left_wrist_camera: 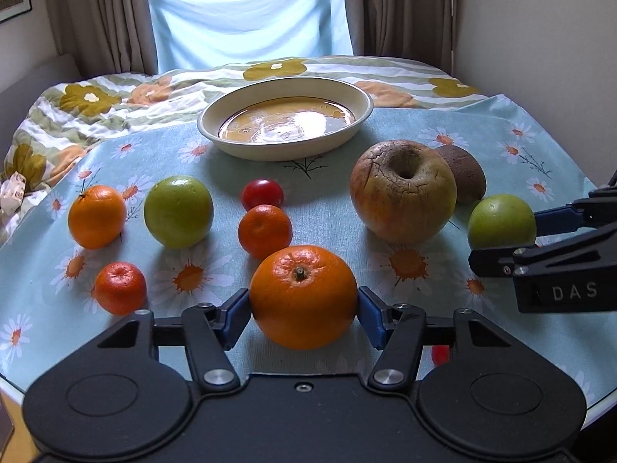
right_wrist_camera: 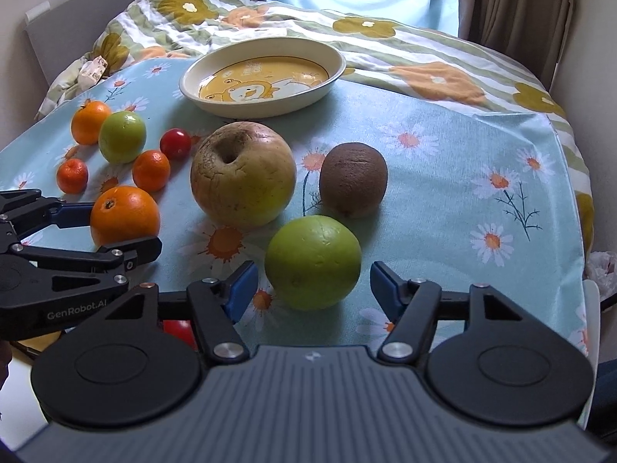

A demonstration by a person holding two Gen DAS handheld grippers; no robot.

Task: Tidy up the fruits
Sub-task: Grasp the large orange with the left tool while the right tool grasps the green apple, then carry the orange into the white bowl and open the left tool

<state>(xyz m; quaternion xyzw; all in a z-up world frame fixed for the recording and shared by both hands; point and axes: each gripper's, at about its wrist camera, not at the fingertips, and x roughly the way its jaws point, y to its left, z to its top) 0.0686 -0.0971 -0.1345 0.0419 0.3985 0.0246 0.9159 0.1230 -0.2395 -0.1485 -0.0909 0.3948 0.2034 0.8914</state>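
Observation:
My left gripper [left_wrist_camera: 303,306] is shut on a large orange [left_wrist_camera: 303,296], its blue pads touching both sides; the orange rests on the cloth and also shows in the right wrist view [right_wrist_camera: 125,214]. My right gripper [right_wrist_camera: 313,287] is open around a green apple [right_wrist_camera: 312,261], with gaps on both sides; that apple also shows in the left wrist view [left_wrist_camera: 501,222]. A cream plate [left_wrist_camera: 285,117] with a yellow bear picture stands empty at the back, also in the right wrist view [right_wrist_camera: 264,77].
On the daisy tablecloth [right_wrist_camera: 443,177] lie a big wrinkled apple [right_wrist_camera: 243,173], a brown kiwi [right_wrist_camera: 353,179], another green apple [left_wrist_camera: 178,211], a red tomato [left_wrist_camera: 262,193] and three small mandarins [left_wrist_camera: 265,230]. A flowered quilt [right_wrist_camera: 385,38] lies behind.

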